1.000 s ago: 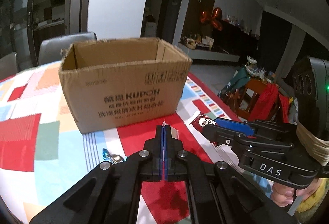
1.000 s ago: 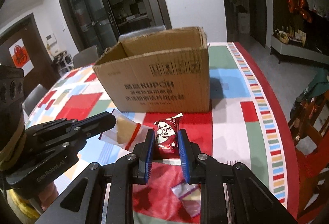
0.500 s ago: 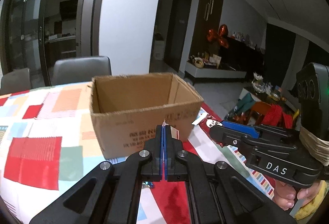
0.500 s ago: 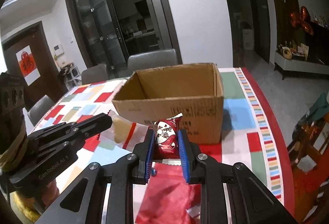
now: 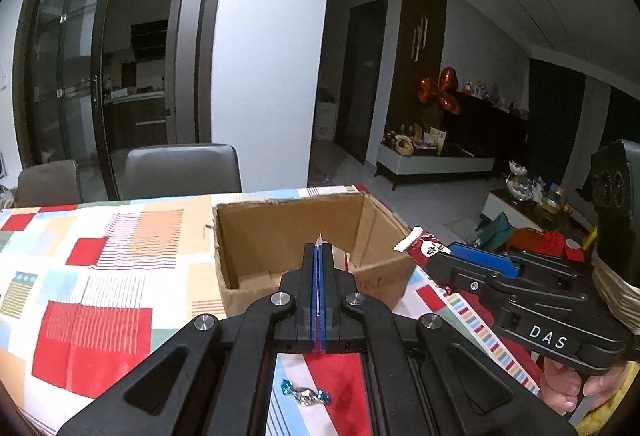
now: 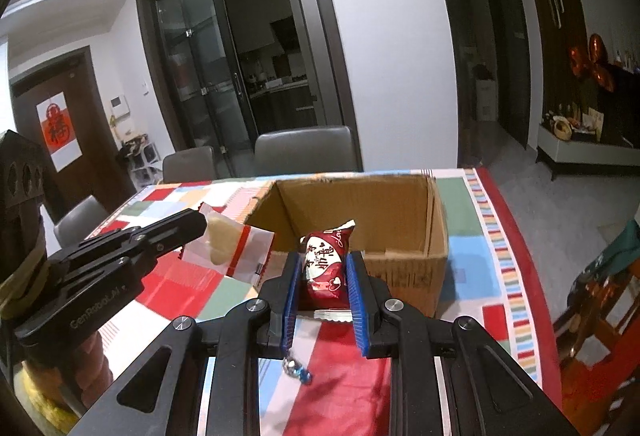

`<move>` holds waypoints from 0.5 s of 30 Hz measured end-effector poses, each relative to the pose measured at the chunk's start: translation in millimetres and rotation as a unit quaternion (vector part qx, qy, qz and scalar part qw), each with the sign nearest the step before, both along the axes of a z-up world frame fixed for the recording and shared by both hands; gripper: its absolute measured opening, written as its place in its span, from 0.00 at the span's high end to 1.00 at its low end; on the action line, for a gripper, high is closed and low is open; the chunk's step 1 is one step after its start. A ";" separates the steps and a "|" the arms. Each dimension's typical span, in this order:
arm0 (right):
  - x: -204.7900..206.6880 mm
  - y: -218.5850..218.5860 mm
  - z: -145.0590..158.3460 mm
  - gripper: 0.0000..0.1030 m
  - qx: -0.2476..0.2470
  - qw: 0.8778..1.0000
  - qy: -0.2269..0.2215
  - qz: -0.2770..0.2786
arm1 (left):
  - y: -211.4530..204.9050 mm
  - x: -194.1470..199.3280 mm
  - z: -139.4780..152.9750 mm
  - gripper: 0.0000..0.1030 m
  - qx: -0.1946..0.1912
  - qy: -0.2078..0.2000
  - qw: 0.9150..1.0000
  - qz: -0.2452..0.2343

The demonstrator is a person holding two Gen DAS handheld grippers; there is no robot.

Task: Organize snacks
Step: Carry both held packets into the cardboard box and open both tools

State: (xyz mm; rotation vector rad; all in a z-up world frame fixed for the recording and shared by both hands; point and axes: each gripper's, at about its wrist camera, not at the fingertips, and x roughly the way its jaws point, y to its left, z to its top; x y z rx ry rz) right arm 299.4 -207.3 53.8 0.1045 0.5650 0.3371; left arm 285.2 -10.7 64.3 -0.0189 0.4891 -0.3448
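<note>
Right now I have a snack in each gripper, both raised near the open cardboard box [image 6: 360, 224]. My right gripper [image 6: 322, 286] has its fingers closed part-way on a red snack packet [image 6: 325, 268], squeezing its sides so it stands upright between the blue pads; that grip keeps the packet's length clear of the box rim for a straight drop. My left gripper [image 5: 319, 290] has its fingers pressed nearly together on a thin clear packet with a pale biscuit [image 6: 230, 242]. From the left wrist view only its edge shows between the pads, while the right wrist view shows it hanging flat off the fingertips, just left of the box's near-left corner.

I judge both packets are held above rim height, near the box's front wall, so they can go in from above. The box sits on the patchwork tabletop [image 5: 100, 248], mouth up, and what I can see of its inside looks bare. One small blue-wrapped candy [image 5: 306, 395] lies on the tabletop below my grippers, not yet collected.
</note>
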 end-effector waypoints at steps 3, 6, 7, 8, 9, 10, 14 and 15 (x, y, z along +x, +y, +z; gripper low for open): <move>7.8 2.4 4.6 0.76 -0.003 1.000 -0.003 0.001 | 3.3 5.6 0.8 0.98 -0.002 0.001 1.000 0.004; 16.7 4.3 7.2 0.76 -0.006 1.000 -0.004 0.002 | 5.1 12.0 1.8 0.98 -0.001 -0.001 1.000 0.006; 19.4 4.6 7.9 0.76 -0.007 1.000 -0.003 0.003 | 5.3 15.0 1.9 0.98 -0.001 -0.003 1.000 0.008; 21.9 4.7 8.0 0.76 -0.007 1.000 -0.002 0.004 | 5.0 16.2 1.2 0.98 0.000 -0.003 1.000 0.008; 25.2 4.7 8.1 0.76 -0.008 1.000 -0.002 0.005 | 5.1 20.0 0.9 0.98 -0.001 -0.002 1.000 0.007; 28.7 4.2 7.2 0.76 -0.008 1.000 -0.001 0.005 | 5.5 22.8 0.9 0.98 0.000 -0.003 1.000 0.008; 42.9 5.6 5.7 0.76 -0.015 1.000 0.003 0.006 | 4.5 36.8 1.2 0.98 0.004 -0.003 1.000 0.011; 46.9 5.9 4.6 0.76 -0.018 1.000 0.004 0.006 | 4.3 41.6 0.7 0.98 0.005 -0.003 1.000 0.012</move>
